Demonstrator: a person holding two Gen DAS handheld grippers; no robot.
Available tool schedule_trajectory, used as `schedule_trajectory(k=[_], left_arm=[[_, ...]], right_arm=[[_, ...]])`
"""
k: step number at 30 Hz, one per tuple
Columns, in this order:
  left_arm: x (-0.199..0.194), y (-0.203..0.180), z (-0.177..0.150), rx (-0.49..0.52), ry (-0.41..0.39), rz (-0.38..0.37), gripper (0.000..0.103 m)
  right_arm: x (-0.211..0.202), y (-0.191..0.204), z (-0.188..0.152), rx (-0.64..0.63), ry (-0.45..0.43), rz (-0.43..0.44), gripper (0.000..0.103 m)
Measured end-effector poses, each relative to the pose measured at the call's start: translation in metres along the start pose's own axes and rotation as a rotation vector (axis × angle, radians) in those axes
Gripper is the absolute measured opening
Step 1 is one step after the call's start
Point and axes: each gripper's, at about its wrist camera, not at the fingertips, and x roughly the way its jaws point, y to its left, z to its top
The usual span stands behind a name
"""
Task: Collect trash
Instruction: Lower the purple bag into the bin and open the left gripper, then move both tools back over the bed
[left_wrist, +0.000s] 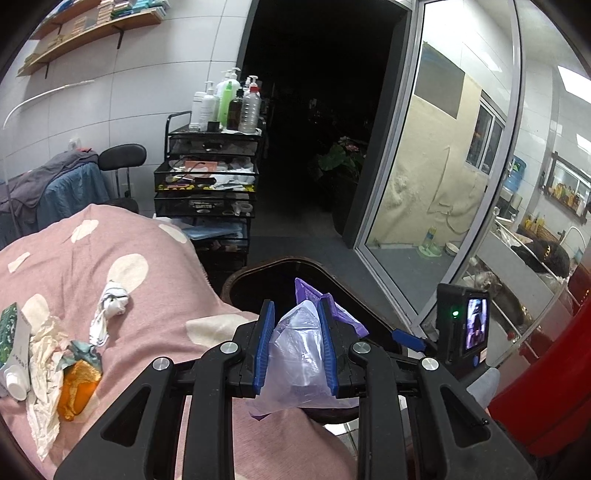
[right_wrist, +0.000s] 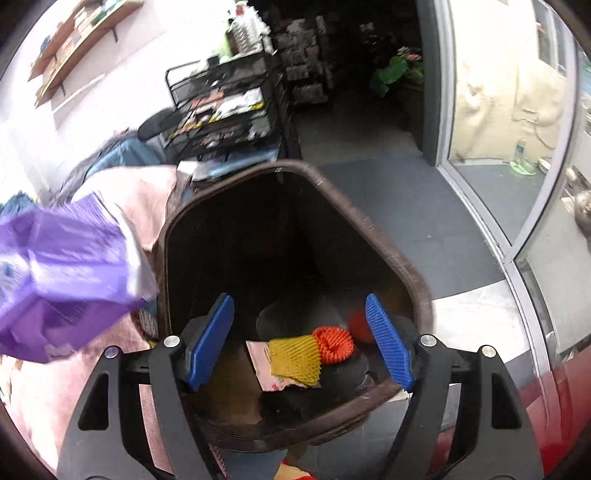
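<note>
left wrist view, left gripper clamped on a crumpled pale purple plastic bag above pink spotted bedding, right wrist view, right gripper gaping empty over dark brown wastebasket, yellow and orange foam netting inside

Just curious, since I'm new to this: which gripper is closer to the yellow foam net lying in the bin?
Right. The right gripper hangs open directly above the yellow foam net inside the bin. The left gripper sits off beside the bin, shut on a purple bag.
</note>
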Motion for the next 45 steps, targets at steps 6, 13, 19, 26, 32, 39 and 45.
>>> schedule_trajectory(k=[6,13,19,26,32,39,45], left_arm=[[0.019,-0.018,0.005,0.04,0.026,-0.021,0.024],[0.052,-0.037,0.004,0.091,0.086,-0.021,0.024],[0.079,-0.04,-0.001,0.101,0.155,-0.024,0.024],[0.1,-0.044,-0.009,0.111,0.226,-0.03,0.025],[0.11,-0.041,-0.015,0.1,0.283,-0.015,0.061],[0.098,-0.038,-0.012,0.107,0.236,0.009,0.089],[0.078,-0.039,-0.012,0.145,0.172,0.044,0.094]], right_arm=[[-0.015,-0.018,0.009,0.064,-0.051,-0.042,0.074],[-0.028,-0.043,0.017,0.128,-0.094,-0.095,0.074],[-0.032,-0.058,0.023,0.166,-0.111,-0.121,0.077],[-0.031,-0.069,0.024,0.19,-0.106,-0.133,0.077],[-0.03,-0.069,0.024,0.186,-0.101,-0.129,0.082],[-0.032,-0.07,0.024,0.2,-0.119,-0.119,0.09],[-0.031,-0.065,0.024,0.19,-0.123,-0.1,0.093]])
